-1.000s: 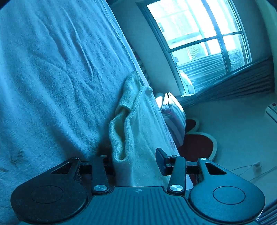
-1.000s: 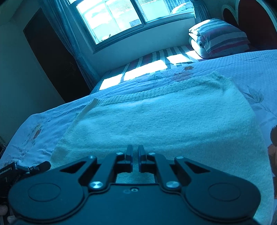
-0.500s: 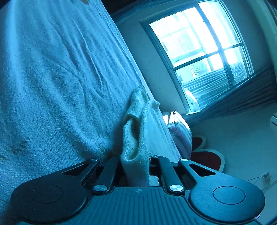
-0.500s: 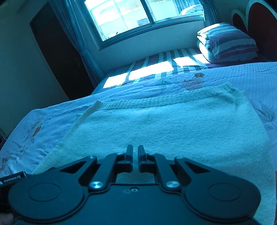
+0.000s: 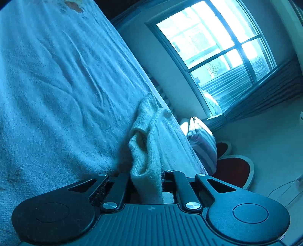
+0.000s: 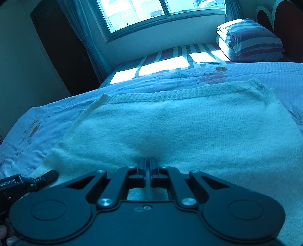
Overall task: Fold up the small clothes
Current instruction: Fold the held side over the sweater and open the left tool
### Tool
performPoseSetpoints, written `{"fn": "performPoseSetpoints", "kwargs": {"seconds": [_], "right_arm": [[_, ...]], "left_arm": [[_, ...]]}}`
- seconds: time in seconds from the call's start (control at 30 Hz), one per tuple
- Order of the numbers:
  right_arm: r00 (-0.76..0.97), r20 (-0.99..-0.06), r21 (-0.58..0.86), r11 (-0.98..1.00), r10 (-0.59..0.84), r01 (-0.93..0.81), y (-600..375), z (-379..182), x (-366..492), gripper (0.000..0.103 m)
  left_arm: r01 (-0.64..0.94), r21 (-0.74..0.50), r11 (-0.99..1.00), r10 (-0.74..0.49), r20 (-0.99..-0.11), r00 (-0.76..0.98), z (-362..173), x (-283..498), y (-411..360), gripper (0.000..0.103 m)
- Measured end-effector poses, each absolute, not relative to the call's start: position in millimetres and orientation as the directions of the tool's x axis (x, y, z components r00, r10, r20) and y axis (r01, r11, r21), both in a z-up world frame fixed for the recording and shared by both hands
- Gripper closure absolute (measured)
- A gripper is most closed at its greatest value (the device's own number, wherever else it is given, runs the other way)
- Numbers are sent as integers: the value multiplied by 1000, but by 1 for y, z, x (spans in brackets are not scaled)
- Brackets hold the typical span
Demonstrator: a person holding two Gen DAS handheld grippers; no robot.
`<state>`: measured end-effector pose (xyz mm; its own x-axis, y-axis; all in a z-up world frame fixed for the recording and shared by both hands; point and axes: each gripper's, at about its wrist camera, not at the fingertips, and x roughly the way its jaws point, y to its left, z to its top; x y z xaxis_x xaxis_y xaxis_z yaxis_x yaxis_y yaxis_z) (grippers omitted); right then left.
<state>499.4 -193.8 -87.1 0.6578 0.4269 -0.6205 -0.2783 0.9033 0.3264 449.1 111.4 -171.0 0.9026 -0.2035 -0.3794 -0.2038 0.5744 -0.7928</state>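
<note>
Now the pale knit garment (image 6: 189, 121) lies flat on the bed (image 6: 246, 75), soft and floppy, best gripped at its edges. Left gripper (image 5: 146, 179) is clamped on a bunched edge between its fingers; right gripper (image 6: 148, 166) is pinched on the near edge at its fingertips.

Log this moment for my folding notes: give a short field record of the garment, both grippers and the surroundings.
garment: pale knit sweater, spread flat on the bed
left gripper: shut on a bunched edge of the sweater
right gripper: shut, pinching the sweater's near edge
bedding: floral sheet, striped pillow at the head
background: window, dark doorway
</note>
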Motion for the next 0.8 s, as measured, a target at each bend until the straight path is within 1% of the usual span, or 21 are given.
{"fn": "performPoseSetpoints", "kwargs": {"seconds": [0.13,0.2,0.3,0.37,0.43,0.47,0.5,0.53,0.57,0.6,0.63,0.67,0.7,0.73,0.8], "right_arm": [[669,-582,416,876,463,-244,-206,-96,502,103],[670,-575,438,869,469,-231,-209,-97,500,103],[654,-576,473,852,491,-223,-213,-98,503,103],[641,-565,537,821,520,-193,-219,-103,510,103],[634,-513,673,730,579,-122,-237,-115,513,103],[682,-472,708,701,558,-83,-255,-111,503,102],[774,-404,692,717,487,-90,-271,-101,482,97],[836,-350,683,726,422,-81,-286,-95,462,97],[845,-356,705,708,400,-38,-301,-96,452,97],[822,-408,717,697,398,18,-314,-103,451,98],[808,-461,703,706,367,81,-325,-110,449,101],[825,-457,712,692,333,115,-341,-119,443,103],[836,-433,745,655,336,123,-351,-126,439,103],[848,-409,786,603,337,139,-363,-133,434,103],[862,-382,836,523,333,168,-381,-142,424,102]], "left_arm": [[-130,-718,683,-229,-380,896,-134,458,104,97],[-62,-633,772,-235,-375,897,-105,466,89,97],[89,-549,831,-308,-321,896,-66,477,60,97],[186,-504,844,-376,-307,874,-47,485,35,97],[286,-440,851,-449,-330,830,-28,495,3,97],[342,-395,852,-483,-341,807,-21,496,-13,97],[395,-352,849,-513,-364,778,-18,497,-32,97],[435,-324,840,-539,-397,743,-20,500,-50,97],[467,-310,828,-560,-441,701,-27,504,-70,97],[497,-298,815,-578,-480,660,-37,508,-88,97],[518,-287,806,-584,-527,617,-48,512,-102,97],[532,-284,798,-581,-596,554,-62,513,-116,97],[535,-295,792,-582,-631,514,-75,511,-123,97],[543,-298,785,-589,-632,504,-80,507,-124,96],[561,-268,783,-589,-611,530,-80,494,-123,96]]}}
